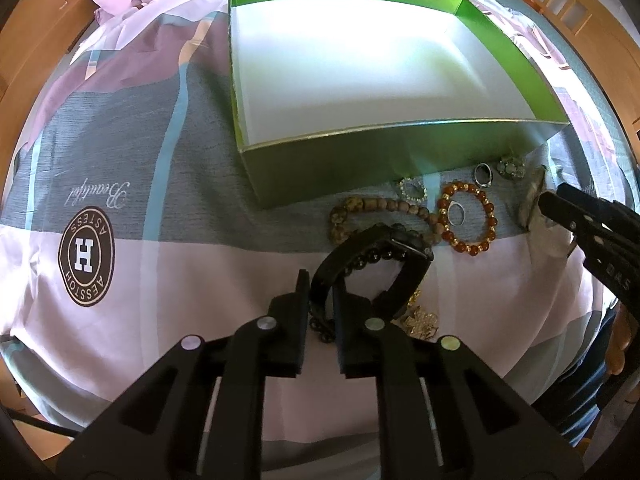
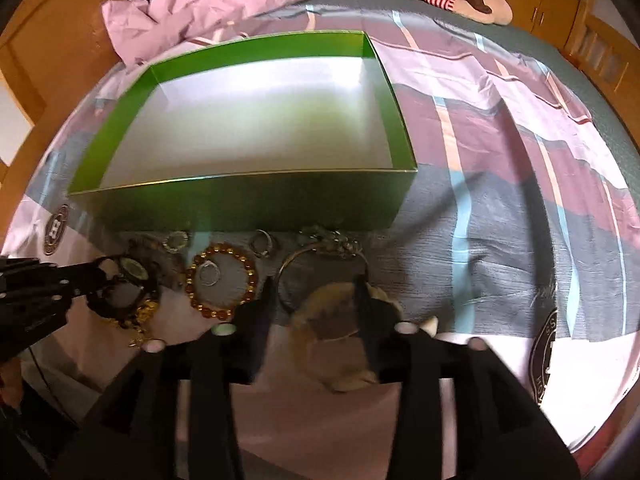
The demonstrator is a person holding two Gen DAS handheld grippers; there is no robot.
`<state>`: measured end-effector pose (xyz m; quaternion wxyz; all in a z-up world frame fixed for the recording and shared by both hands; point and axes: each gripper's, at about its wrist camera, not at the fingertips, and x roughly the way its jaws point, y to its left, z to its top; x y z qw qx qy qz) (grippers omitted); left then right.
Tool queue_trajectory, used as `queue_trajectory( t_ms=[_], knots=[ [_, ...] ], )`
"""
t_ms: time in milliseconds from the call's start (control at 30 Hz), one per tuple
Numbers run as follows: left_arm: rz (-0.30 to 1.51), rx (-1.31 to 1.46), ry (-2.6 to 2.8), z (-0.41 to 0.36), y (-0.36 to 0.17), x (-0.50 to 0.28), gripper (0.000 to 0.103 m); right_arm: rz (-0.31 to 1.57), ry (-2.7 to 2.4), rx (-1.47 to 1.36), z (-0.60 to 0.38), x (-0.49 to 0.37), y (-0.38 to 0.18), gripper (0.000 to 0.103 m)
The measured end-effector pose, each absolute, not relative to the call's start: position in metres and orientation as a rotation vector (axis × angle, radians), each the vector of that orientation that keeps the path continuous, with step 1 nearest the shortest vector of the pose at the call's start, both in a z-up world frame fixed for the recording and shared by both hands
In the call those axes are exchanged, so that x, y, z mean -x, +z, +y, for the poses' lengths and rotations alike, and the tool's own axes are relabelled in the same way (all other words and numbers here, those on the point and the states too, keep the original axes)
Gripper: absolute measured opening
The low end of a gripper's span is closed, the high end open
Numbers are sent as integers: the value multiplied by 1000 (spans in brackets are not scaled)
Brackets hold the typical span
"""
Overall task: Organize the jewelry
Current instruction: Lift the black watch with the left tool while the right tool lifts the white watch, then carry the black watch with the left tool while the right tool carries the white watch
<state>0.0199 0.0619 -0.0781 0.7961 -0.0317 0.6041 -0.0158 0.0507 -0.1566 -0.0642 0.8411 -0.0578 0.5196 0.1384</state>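
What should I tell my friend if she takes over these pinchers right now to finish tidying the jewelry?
Left gripper: shut on the strap of the black watch.
Right gripper: open, jaws either side of a thin bangle and a tan fluffy piece, gripping nothing.
Green box: nothing in it yet.
On the bedspread in front of the box: amber bead bracelet, wooden bead bracelet, ring, gold chain.
Done: nothing sorted so far.
Left: everything goes in the box, probably the watch first.
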Motion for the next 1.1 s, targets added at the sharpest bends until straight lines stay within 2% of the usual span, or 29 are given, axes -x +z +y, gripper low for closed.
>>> queue_trajectory(
  t_ms=[67,167,200,233,400,600,767,1100],
  knots=[
    [1298,67,-35,61,-78,-20,15,1092,262,150,-161,-45,-64,58],
    [1299,59,-39,58,-80,-20,17,1130,194,180,-173,-43,-75,59],
    [1300,56,-39,57,-80,-20,18,1150,183,172,-179,-43,-81,65],
    [1301,54,-40,56,-81,-20,18,1166,198,133,-184,-43,-85,66],
    [1307,48,-37,55,-83,-22,19,1198,199,156,-181,-37,-95,66],
    [1308,36,-34,53,-85,-23,19,1196,237,186,-173,-31,-91,61],
    [1294,38,-29,53,-81,-22,10,1194,249,206,-166,-23,-88,62],
    [1277,39,-43,48,-75,-21,9,1172,263,205,-164,-12,-77,62]
  ],
)
